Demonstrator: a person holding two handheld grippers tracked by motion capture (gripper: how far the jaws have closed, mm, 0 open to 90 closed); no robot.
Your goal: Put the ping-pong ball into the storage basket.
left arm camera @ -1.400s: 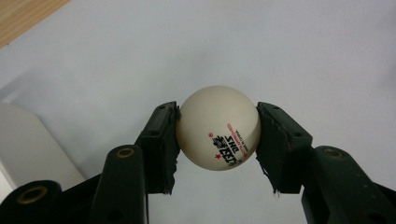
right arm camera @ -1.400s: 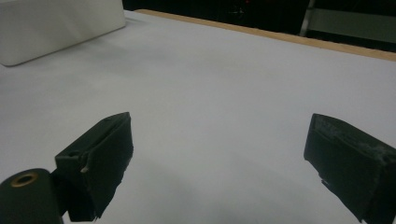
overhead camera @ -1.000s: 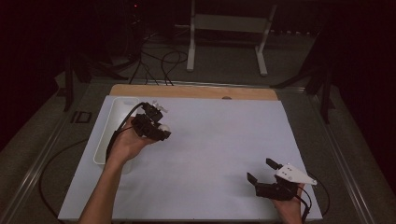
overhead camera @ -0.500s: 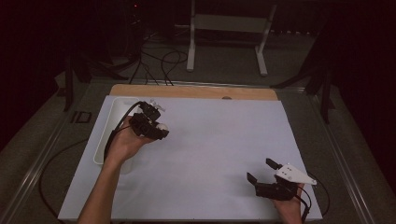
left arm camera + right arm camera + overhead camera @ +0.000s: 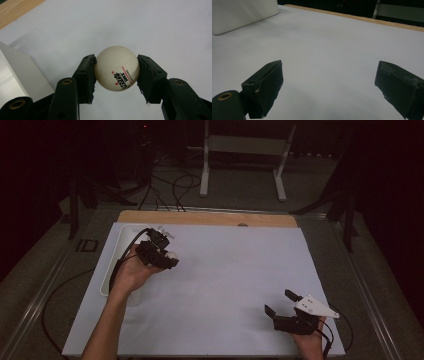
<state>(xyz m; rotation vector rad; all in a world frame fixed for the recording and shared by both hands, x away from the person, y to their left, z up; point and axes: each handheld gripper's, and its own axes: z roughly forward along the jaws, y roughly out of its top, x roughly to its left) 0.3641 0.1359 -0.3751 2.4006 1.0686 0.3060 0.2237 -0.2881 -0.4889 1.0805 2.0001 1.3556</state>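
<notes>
A person sits at a table covered with a white sheet (image 5: 225,280), holding a black two-jaw gripper in each hand. The left gripper (image 5: 116,68) grips a white table tennis ball (image 5: 117,68) between its two black pads, one pad (image 5: 88,75) pressed against each side of the ball, so the jaws are closed onto it at about the ball's middle. The ball carries small red and black printing on its lower face, seen upside down in the left gripper view. In the high view the ball (image 5: 172,255) shows as a small pale dot at the tip of the left gripper (image 5: 169,258), held above the sheet at the left side of the table, just right of a white tray (image 5: 111,270). The tray lies along the sheet's left edge; the person's left hand (image 5: 131,272) covers much of it, so what it holds cannot be told. The left gripper view shows the tray's wall (image 5: 22,72) close at its left and a strip of wooden table edge (image 5: 17,8) in the top corner. The right gripper (image 5: 280,304) rests near the sheet's front right corner, well apart from the ball. The right gripper view shows its jaws spread wide with nothing between them, bare sheet ahead, and the tray (image 5: 244,12) far off at top left.
</notes>
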